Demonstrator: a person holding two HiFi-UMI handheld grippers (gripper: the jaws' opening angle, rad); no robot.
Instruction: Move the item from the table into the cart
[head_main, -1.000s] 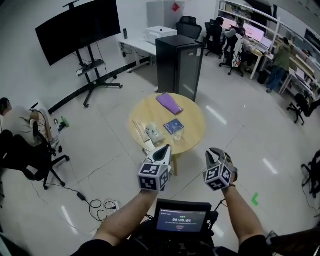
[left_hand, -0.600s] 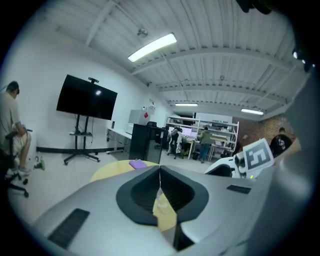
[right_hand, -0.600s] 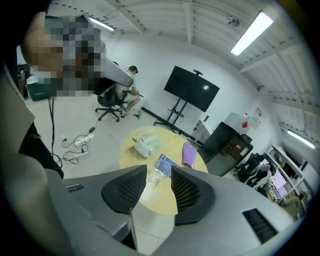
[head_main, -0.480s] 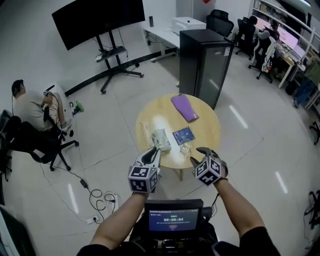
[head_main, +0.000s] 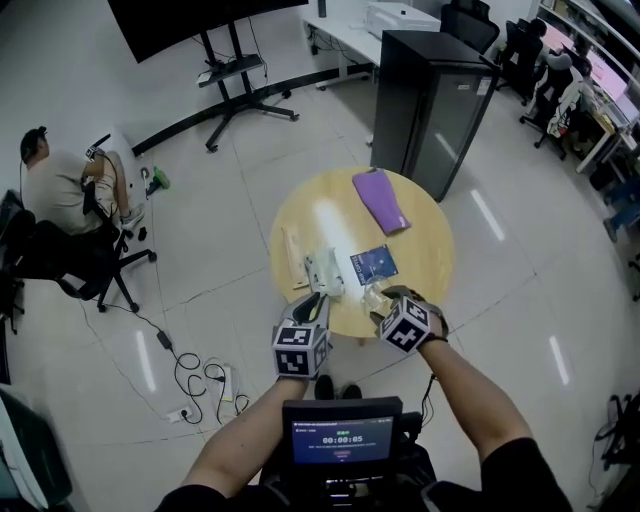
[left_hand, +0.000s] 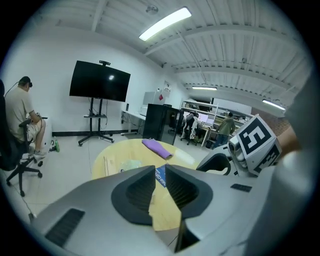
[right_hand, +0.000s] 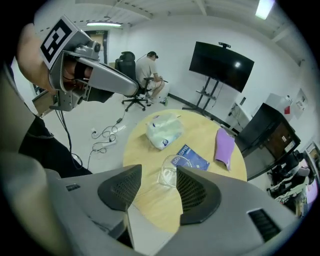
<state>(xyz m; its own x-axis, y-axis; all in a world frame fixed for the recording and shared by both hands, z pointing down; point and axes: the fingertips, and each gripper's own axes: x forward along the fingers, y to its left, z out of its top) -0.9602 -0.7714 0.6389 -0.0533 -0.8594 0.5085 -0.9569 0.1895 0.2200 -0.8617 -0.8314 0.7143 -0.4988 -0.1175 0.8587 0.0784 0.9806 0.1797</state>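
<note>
On the round wooden table (head_main: 425, 245) lie a purple cloth (head_main: 382, 198), a blue coffee packet (head_main: 373, 264), a white-green bag (head_main: 323, 270), a flat pale strip (head_main: 293, 243) and a clear glass cup (head_main: 372, 296). My right gripper (head_main: 386, 300) hovers at the table's near edge. Its jaws are opening, and the cup (right_hand: 169, 170) shows in the gap just ahead of the tips, untouched by the pads. My left gripper (head_main: 316, 300) hangs near the bag, its jaws a narrow slit apart with nothing between them.
A black cabinet (head_main: 430, 85) stands behind the table, with a TV stand (head_main: 235, 70) further back left. A person sits by office chairs (head_main: 60, 270) at the left. Cables and a power strip (head_main: 205, 385) lie on the floor. A small screen (head_main: 342, 440) sits below my arms.
I have come closer to the table, and both grippers now reach its near edge. The right jaws have spread apart. The left jaws look the same.
</note>
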